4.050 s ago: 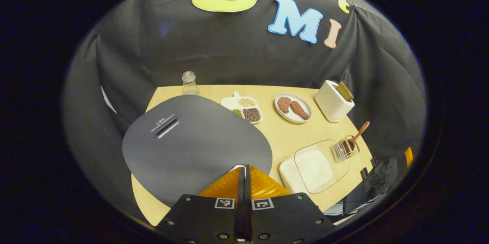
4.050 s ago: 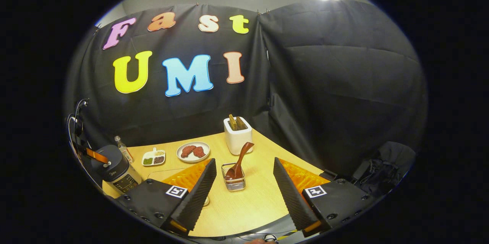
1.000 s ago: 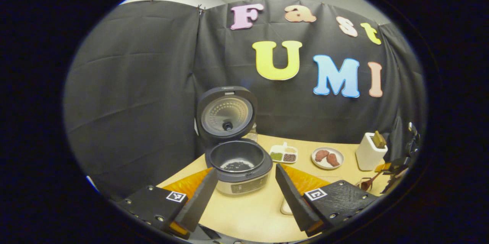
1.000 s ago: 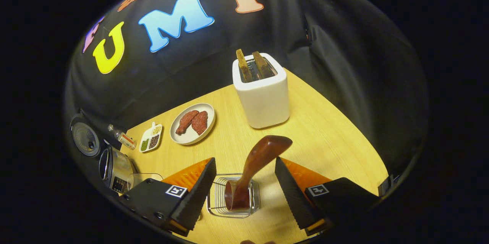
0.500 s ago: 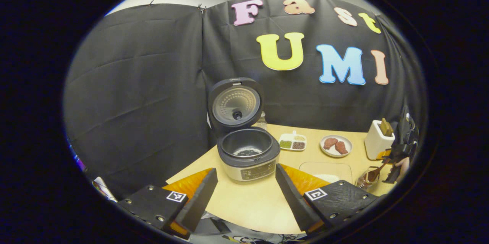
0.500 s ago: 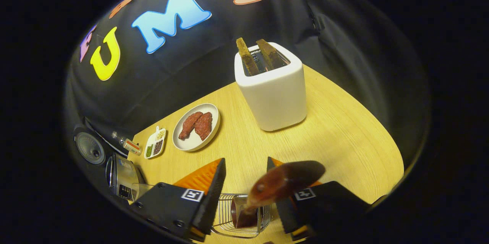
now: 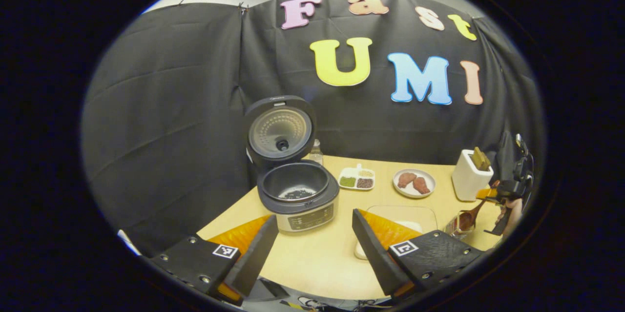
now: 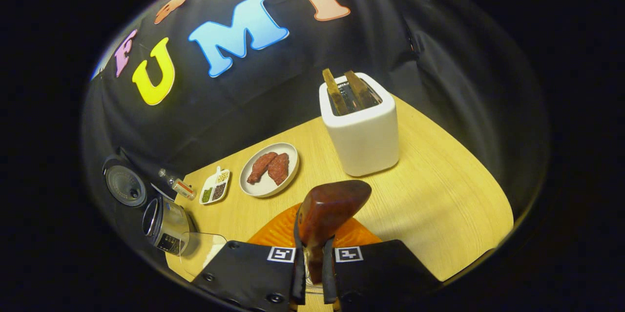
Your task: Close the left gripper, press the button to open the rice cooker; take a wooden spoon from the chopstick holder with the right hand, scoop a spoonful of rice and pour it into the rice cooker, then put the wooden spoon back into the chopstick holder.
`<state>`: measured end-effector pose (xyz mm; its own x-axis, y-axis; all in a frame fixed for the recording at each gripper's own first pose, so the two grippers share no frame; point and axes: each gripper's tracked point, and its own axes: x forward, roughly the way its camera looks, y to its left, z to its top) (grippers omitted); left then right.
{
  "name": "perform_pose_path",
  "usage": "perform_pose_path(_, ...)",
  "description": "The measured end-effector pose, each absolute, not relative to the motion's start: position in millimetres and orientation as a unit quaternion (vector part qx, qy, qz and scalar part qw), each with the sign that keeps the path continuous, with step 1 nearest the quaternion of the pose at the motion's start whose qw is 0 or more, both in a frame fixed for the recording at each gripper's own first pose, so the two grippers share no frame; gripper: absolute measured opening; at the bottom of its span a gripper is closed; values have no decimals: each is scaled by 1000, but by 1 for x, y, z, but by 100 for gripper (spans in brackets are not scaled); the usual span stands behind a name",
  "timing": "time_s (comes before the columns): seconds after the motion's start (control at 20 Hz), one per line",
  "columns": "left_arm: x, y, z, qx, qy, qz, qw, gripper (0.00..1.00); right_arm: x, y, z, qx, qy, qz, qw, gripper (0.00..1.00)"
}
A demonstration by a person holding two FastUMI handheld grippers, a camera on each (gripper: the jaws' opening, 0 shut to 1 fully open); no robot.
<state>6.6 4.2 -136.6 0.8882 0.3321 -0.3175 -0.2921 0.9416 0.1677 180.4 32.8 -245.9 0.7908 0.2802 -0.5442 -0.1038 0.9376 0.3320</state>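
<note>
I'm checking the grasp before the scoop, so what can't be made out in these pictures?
- Brown wooden spoon: right gripper view, its bowl is hidden below the right tongs.
- Wire chopstick holder: left gripper view, too small and partly hidden by the left tongs.
- Clear rice container: right gripper view, cut off at the edge.
- Grey open rice cooker: dark bits in the pot too small to identify.

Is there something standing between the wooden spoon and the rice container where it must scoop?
Nothing visible does. In the left gripper view the wooden spoon, held by the right gripper, stands in its holder right beside the uncovered rice container.
</note>
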Motion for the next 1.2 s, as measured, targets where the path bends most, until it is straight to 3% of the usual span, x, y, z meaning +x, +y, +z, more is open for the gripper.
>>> perform_pose_path(0.25,22,13,-139,42,166,124,977,96,167,18,-216,153,274,72,947,15)
perform_pose_path(0.45,37,27,-137,30,169,69,983,99,142,4,-192,165,250,25,954,15)
perform_pose_path(0.65,57,44,-128,18,156,18,987,96,109,-6,-169,173,226,-28,958,15)
perform_pose_path(0.95,75,72,-127,69,140,-73,985,99,62,-15,-139,160,179,-100,966,15)
perform_pose_path(1.0,76,77,-126,76,139,-82,984,96,55,-13,-136,158,175,-108,966,15)
perform_pose_path(1.2,78,91,-133,65,140,-107,982,99,35,14,-130,162,167,-112,966,15)
